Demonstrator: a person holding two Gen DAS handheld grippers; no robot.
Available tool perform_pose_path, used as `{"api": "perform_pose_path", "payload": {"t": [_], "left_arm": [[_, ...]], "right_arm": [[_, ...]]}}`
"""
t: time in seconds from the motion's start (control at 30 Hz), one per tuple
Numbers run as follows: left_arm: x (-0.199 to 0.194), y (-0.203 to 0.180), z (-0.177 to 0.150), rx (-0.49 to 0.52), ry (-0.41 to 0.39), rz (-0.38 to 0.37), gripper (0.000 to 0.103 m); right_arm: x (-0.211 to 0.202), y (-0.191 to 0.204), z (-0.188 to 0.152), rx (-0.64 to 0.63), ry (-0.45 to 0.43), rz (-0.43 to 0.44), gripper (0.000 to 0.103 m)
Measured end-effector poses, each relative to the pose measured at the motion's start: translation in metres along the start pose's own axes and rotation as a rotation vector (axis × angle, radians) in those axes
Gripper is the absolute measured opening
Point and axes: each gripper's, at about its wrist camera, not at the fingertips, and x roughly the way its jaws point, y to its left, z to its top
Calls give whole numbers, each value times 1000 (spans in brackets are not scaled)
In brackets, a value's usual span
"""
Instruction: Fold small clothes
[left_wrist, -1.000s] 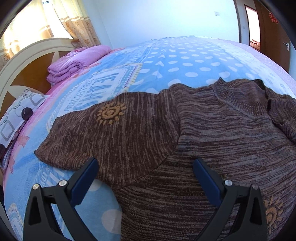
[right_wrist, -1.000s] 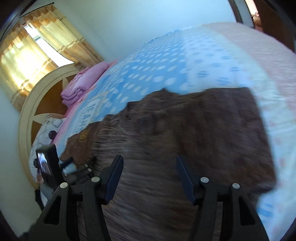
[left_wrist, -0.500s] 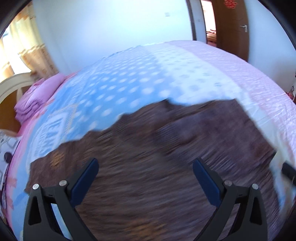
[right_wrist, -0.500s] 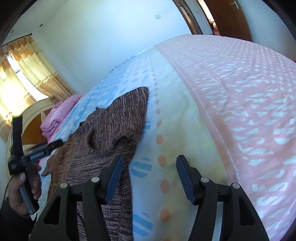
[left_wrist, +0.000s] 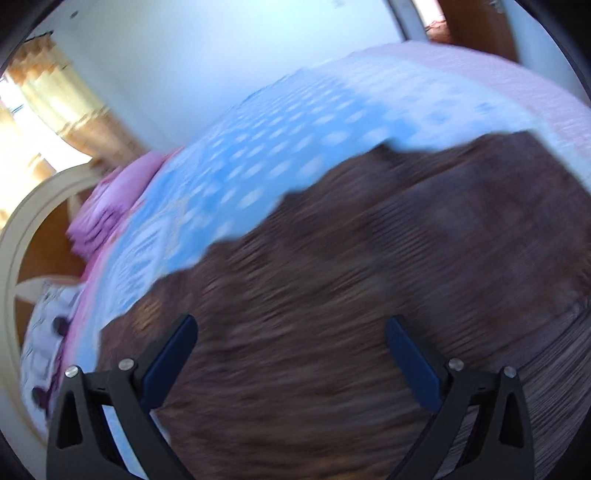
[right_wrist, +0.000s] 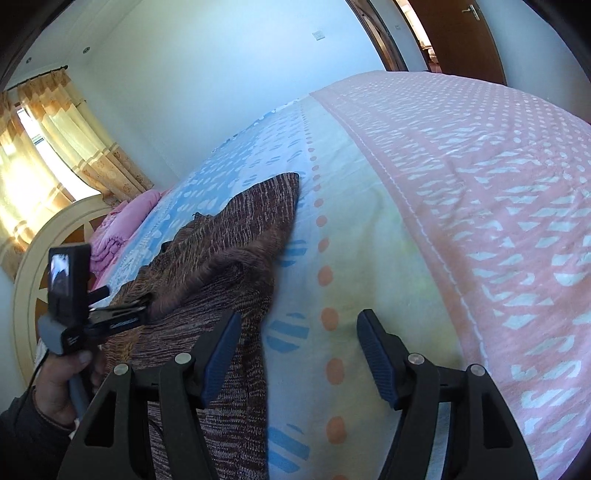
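Two pairs of tongs stand wide and empty: the left tongs (left_wrist: 288, 350) hover over the brown knit sweater (left_wrist: 351, 295), while the right tongs (right_wrist: 297, 349), jaws opening, straddle its edge (right_wrist: 255, 332) on the bed (right_wrist: 480, 221). The sweater lies mid-bed, partly folded. It looks soft, light and limp, so pinching a doubled hem or sleeve edge should hold best.

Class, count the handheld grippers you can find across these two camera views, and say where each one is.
2. The right gripper hangs over the bedspread beside the brown sweater, its jaws opening and empty. The left gripper, held in a hand, hovers open over the sweater.
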Motion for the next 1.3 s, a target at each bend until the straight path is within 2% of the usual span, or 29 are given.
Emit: {"api": "perform_pose_path", "payload": {"t": [0.1, 0.17, 0.23, 0.3, 0.37, 0.43, 0.5, 0.53, 0.57, 0.6, 0.63, 0.7, 0.73, 0.87, 0.93, 1.0, 1.07, 1.1, 1.2, 1.23, 1.3], "left_arm": [[1, 35, -8, -109, 15, -99, 103], [-5, 50, -5, -209, 14, -212, 100], [-6, 50, 2, -279, 33, -328, 86], [-7, 36, 11, -304, 54, -415, 81], [-5, 13, 18, -289, 65, -443, 72], [2, -8, 21, -258, 93, -452, 56], [11, -22, 21, -247, 123, -460, 45], [9, -23, 20, -264, 86, -453, 39], [7, -23, 20, -268, 59, -464, 30], [5, -25, 22, -253, 54, -489, 9], [1, -26, 22, -236, 40, -471, 6], [-7, -23, 22, -225, 14, -463, 5], [-12, -19, 22, -232, -4, -459, 2], [-23, 6, 22, -265, -69, -426, 2], [-19, 14, 20, -275, -65, -435, 2], [-9, 17, 17, -293, -29, -488, 3], [-5, 18, 15, -321, -18, -488, 4], [-3, 16, 16, -333, -12, -510, 10], [0, 6, 18, -347, -3, -541, 42], [1, 2, 20, -349, -6, -544, 45], [5, -7, 23, -339, 1, -556, 45]], "right_arm": [[1, 2, -1, -12, -7, -9, 68], [0, 0, -2, -7, -13, -4, 68], [0, -1, -2, -1, -16, 1, 68], [0, -1, -2, -2, -16, 0, 68], [0, 0, -2, -4, -16, -1, 68], [-1, 0, -3, -4, -15, -2, 68], [0, 0, -2, -4, -15, -3, 68], [0, 0, -2, -5, -14, -4, 68], [0, 0, -2, -6, -14, -5, 68], [0, 0, -2, -6, -14, -5, 68], [0, 0, -2, -6, -14, -6, 68], [0, 0, -2, -6, -13, -5, 68], [0, 0, -2, -5, -14, -4, 68], [0, 1, -2, -6, -15, -5, 68], [0, 1, -2, -7, -14, -6, 68], [0, 1, -2, -10, -14, -10, 68], [1, 2, -2, -14, -13, -13, 68], [1, 2, -2, -15, -12, -13, 68], [1, 2, -2, -16, -11, -11, 69], [1, 2, -2, -17, -11, -11, 69], [2, 2, -2, -18, -9, -13, 69]]}}
